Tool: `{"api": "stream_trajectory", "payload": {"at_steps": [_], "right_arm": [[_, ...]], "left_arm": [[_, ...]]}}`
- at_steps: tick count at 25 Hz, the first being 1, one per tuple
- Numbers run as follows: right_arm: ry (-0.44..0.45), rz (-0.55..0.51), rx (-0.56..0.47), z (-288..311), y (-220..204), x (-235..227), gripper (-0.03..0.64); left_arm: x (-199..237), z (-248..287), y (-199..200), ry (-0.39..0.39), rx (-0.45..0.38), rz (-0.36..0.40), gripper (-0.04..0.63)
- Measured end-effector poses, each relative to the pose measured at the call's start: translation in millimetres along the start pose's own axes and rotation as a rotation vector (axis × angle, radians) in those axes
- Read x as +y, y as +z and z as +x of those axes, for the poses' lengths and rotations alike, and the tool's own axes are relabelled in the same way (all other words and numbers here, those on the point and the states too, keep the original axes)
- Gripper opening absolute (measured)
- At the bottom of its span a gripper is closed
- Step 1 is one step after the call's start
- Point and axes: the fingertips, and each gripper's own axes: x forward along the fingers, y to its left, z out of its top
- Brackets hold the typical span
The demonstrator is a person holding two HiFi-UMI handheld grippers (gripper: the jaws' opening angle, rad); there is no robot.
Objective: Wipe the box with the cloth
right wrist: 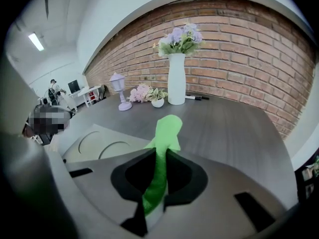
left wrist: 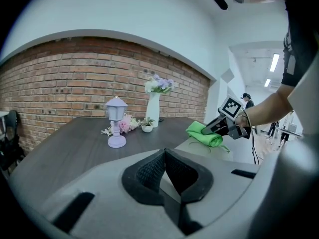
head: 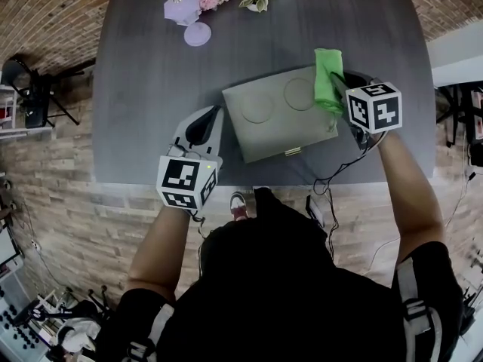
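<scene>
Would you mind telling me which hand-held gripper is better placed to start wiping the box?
The right hand-held gripper: its jaws are shut on the green cloth, which lies over the right end of the box. The left hand-held gripper is shut on nothing and sits beside the box's left edge.

A dark grey worktop (head: 151, 89) filled the middle of the room. Behind its far edge rose a red brick wall (right wrist: 249, 49), with plain white wall (left wrist: 124, 14) above it. The floor (head: 68, 179) around the worktop was laid in a brick pattern too. Left of the worktop stood a black chair (head: 23, 89), and farther off on that side a desk with a monitor (right wrist: 79, 89) sat under a ceiling strip light (right wrist: 36, 41). Past the worktop's right end a bright white passage opened, lit by more strip lights (left wrist: 273, 62). A white vase (right wrist: 176, 81) stood at the worktop's far edge.
</scene>
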Motion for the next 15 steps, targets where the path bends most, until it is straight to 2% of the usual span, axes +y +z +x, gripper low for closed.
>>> {"api": "stream_trajectory", "payload": {"at_steps": [8, 15], "right_arm": [[-0.029, -0.03, -0.028, -26, 9, 16, 0.037], [0.034, -0.034, -0.058, -40, 12, 73, 0.037]], "left_arm": [[-1, -36, 0, 0.02, -0.032, -0.006, 0.009], [7, -82, -8, 0.062, -0.051, -0.016, 0.009]]}}
